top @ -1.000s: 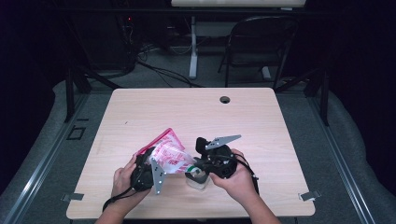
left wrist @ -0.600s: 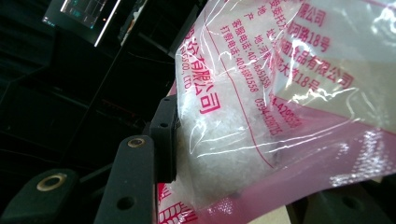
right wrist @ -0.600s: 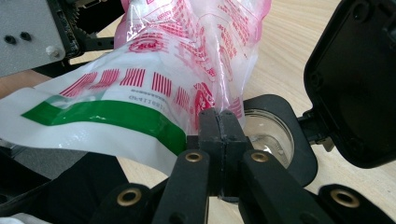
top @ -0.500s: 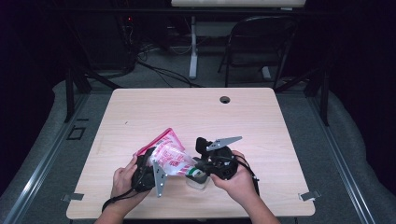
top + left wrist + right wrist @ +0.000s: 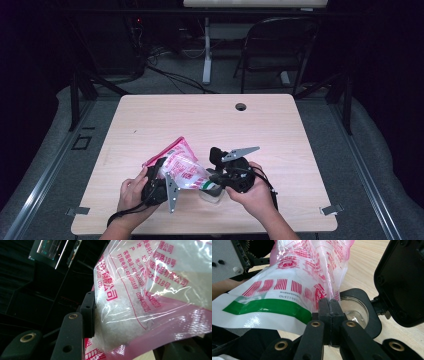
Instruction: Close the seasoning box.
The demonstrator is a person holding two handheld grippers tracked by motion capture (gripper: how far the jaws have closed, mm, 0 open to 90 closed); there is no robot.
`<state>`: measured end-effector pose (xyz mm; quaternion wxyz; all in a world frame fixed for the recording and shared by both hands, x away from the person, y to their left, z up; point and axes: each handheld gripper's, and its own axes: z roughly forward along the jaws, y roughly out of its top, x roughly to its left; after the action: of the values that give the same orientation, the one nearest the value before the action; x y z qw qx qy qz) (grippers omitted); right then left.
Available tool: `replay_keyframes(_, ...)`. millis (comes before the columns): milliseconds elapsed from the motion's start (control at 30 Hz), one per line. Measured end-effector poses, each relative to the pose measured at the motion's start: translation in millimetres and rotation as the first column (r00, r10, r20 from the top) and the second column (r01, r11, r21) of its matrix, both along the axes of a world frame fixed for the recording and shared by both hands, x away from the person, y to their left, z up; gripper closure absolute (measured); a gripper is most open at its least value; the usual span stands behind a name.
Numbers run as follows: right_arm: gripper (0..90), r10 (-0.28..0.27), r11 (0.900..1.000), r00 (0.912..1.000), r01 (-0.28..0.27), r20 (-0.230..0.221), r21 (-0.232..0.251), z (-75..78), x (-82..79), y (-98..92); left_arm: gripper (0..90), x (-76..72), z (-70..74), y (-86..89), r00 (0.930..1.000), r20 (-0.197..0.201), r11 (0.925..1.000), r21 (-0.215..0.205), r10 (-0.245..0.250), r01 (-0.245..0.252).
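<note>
While we are keeping both hands low over the near edge of the table (image 5: 150,120), we are holding a clear plastic bag (image 5: 182,167) printed in red between our two tools. Our left gripper (image 5: 162,175) is clamping the bag's bulging lower part; in the left gripper view one black pad (image 5: 88,315) is pressing into the film, with the white granules (image 5: 120,315) lying just past it on the inner side of that finger. The jaws are standing partly apart around the filled bag. Our right gripper (image 5: 329,307) is pinching a corner of the bag with its fingers (image 5: 324,312) squeezed fully together, the film rising straight up from the tips. Just beyond those tips, slightly to their right in the right gripper view, a small glass jar (image 5: 355,310) with a black collar is sitting on the table, and its hinged black lid (image 5: 404,282) is standing open further right.
</note>
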<state>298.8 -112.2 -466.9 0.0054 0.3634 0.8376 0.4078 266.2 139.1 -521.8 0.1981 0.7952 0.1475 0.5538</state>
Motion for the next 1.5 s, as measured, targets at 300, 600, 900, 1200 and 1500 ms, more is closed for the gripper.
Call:
replay_keyframes(300, 90.0, -0.006, 1.0, 1.0, 0.006, 0.002, 0.003, 0.1, -0.4, -1.3, 60.1, -0.9, 1.5, -1.3, 0.9999, 0.011, 0.9999, 0.017, -0.001, 0.001)
replay_keyframes(600, 90.0, -0.012, 1.0, 0.9999, 0.012, 0.004, 0.012, 0.0, -0.3, -2.8, 60.2, -1.0, 3.1, -2.8, 0.9994, 0.032, 0.9991, 0.043, -0.007, 0.006)
replay_keyframes(900, 90.0, -0.011, 1.0, 0.9999, 0.011, 0.0, 0.013, 0.1, 0.0, -3.6, 60.3, -1.6, 5.5, -4.1, 0.9992, 0.039, 0.9968, 0.08, -0.009, 0.005)
replay_keyframes(1200, 90.0, -0.015, 1.0, 0.9999, 0.015, -0.005, 0.011, -1.4, 0.5, -5.0, 60.3, -2.3, 7.3, -6.8, 0.9986, 0.052, 0.9943, 0.106, -0.009, 0.004)
replay_keyframes(1500, 90.0, -0.015, 1.0, 0.9998, 0.016, -0.011, 0.009, -3.8, 1.0, -5.8, 60.4, -3.0, 8.0, -8.2, 0.9978, 0.065, 0.9918, 0.128, -0.012, 0.003)
